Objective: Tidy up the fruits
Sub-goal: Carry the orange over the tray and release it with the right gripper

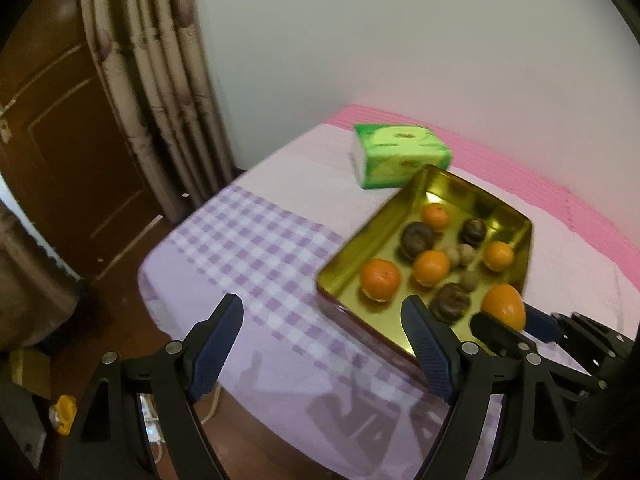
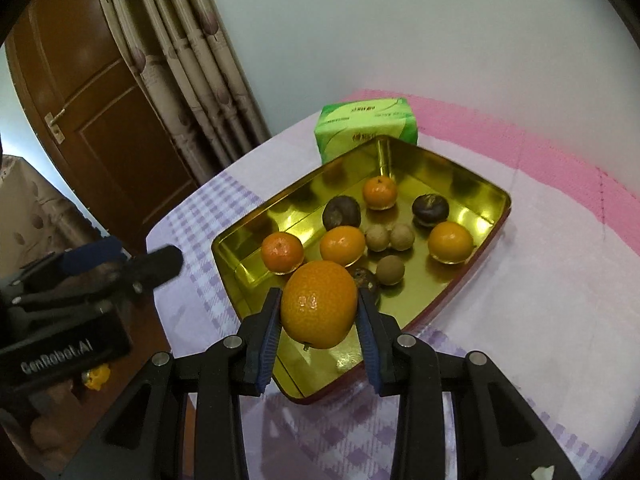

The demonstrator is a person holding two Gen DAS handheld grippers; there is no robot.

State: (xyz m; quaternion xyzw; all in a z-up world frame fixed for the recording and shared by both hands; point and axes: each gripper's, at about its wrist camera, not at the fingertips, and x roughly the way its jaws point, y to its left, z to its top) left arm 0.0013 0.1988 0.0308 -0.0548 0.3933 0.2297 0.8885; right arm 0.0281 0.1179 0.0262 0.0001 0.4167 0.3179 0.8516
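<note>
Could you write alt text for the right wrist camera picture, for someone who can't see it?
The right gripper holds an orange above a gold tin tray of oranges, dark fruits and small brown fruits on a checked cloth, a green tissue pack behind.

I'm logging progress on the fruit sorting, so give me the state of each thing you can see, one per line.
Right gripper: shut on the held orange, above the tin's near end.
Left gripper: open, empty.
Gold tin: lidless, holding fruit.
Green tissue pack: lying behind the tin.
Door: closed.

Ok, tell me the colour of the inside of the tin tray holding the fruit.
Shiny gold-yellow inside the tin tray, with a dark red outer edge; clearest in the right wrist view.
</note>
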